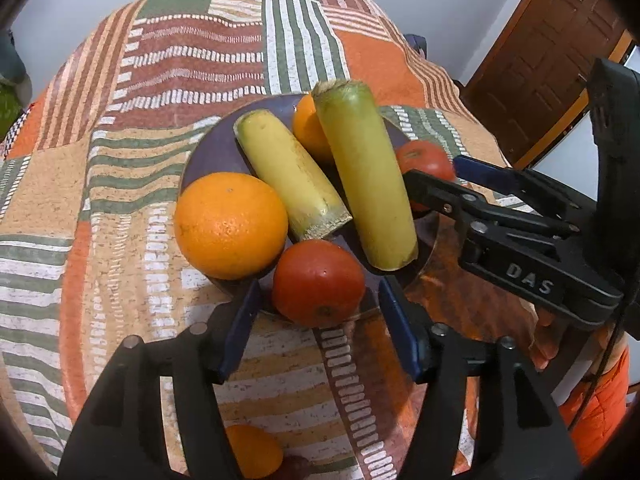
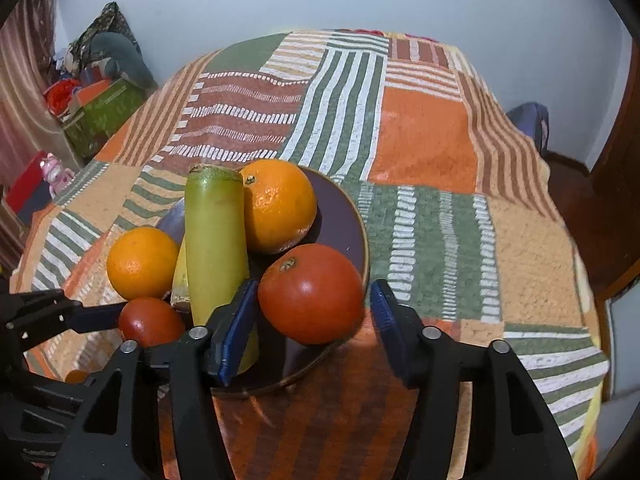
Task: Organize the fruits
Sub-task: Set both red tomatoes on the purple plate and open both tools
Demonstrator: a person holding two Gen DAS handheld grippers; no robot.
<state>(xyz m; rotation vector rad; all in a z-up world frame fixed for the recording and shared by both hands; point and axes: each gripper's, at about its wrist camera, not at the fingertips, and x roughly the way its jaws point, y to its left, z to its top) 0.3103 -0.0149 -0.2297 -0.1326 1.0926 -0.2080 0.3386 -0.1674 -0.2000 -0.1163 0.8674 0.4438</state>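
While both grippers hang over the plate with their jaws spread and nothing held, most of the sorting looks done, by my reading.

Behind the left gripper [image 1: 320, 334], below its jaws in the left wrist view, one small orange fruit [image 1: 253, 451] lies on the cloth [image 1: 132, 208], off the plate [image 1: 216, 152]; what it is exactly I cannot tell. It seems the only piece left to bring in, unless more lie out of view.

Between the left jaws, just ahead of the pads, sits a tomato [image 1: 319, 282]. Ahead and left of them is an orange [image 1: 231, 225]; ahead, two yellow-green cut stalks lie side by side, the short one [image 1: 289, 174] left of the long one [image 1: 366, 176]. Beyond the stalks a second orange [image 1: 309, 130] shows in part, and ahead to the right a second tomato [image 1: 426, 160] lies by the right gripper's tips.

From the right gripper [image 2: 312, 322], that tomato [image 2: 311, 293] sits between its jaws, over the near rim. The long stalk [image 2: 215, 240] passes just outside its left pad.

Count on the plate: two oranges, two tomatoes, two stalks. Off it: one orange piece.
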